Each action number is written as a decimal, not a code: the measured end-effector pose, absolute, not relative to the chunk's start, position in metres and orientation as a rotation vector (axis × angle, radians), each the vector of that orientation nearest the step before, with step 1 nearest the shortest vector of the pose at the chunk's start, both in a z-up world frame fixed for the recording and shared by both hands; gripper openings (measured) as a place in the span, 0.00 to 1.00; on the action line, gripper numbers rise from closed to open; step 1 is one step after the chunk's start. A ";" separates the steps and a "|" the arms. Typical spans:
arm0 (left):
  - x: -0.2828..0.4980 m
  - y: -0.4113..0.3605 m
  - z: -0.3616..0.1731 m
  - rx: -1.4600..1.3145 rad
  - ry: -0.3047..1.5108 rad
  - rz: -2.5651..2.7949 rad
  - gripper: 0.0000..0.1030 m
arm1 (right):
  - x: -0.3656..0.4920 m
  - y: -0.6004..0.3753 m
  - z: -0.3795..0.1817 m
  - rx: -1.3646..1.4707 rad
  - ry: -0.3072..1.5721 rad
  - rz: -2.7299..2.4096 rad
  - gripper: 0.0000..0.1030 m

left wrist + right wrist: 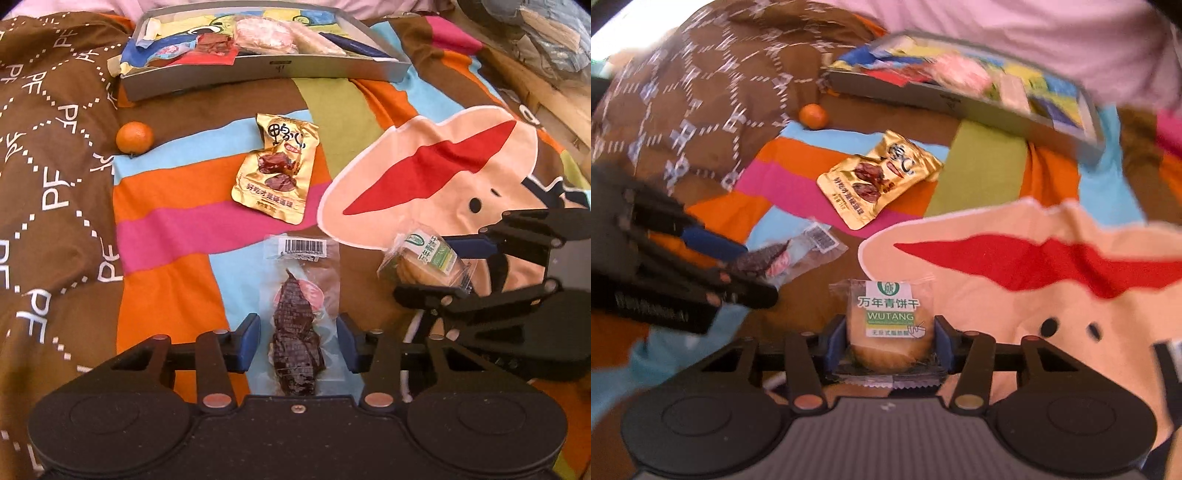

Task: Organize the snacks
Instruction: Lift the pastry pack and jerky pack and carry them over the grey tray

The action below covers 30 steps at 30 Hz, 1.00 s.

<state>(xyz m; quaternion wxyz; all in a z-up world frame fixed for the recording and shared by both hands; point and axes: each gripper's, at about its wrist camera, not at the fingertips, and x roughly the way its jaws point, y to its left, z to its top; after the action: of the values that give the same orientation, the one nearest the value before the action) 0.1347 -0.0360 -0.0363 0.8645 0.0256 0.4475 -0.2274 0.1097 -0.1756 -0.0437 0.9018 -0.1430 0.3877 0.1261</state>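
Right wrist view: right gripper (890,345) jaws clamped on biscuit pack (891,325) for grey tray (280,70) far on bed, left gripper (299,341) jaws wide, straddling dried-meat pouch (299,332).

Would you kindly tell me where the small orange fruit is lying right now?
In the left wrist view, the orange lies on the bedspread at upper left, left of the gold snack packet and just below the tray's left corner.

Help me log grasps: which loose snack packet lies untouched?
The gold foil packet; the clear dark-meat packet sits between left fingers, the biscuit packet between right.
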 end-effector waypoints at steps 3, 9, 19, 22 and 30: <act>0.128 -0.037 -0.032 0.044 0.925 -0.489 0.45 | 0.099 -0.170 -0.042 -0.402 0.747 0.253 0.52; 0.112 -0.046 -0.023 0.121 0.850 -0.514 0.45 | 0.089 -0.168 -0.036 -0.530 0.677 0.228 0.52; 0.116 -0.045 0.002 0.102 0.718 -0.488 0.45 | 0.097 -0.174 -0.011 -0.531 0.565 0.195 0.52; 0.128 -0.044 0.012 0.072 0.680 -0.471 0.45 | 0.106 -0.178 0.002 -0.512 0.531 0.187 0.52; 0.181 -0.044 0.043 0.050 0.605 -0.427 0.45 | 0.153 -0.176 0.040 -0.505 0.407 0.193 0.52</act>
<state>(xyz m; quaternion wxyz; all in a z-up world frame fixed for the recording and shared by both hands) 0.1812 -0.0438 0.0427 0.9318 0.0245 0.2958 -0.2089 0.1528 -0.1762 0.0399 0.9432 -0.2479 0.1998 0.0948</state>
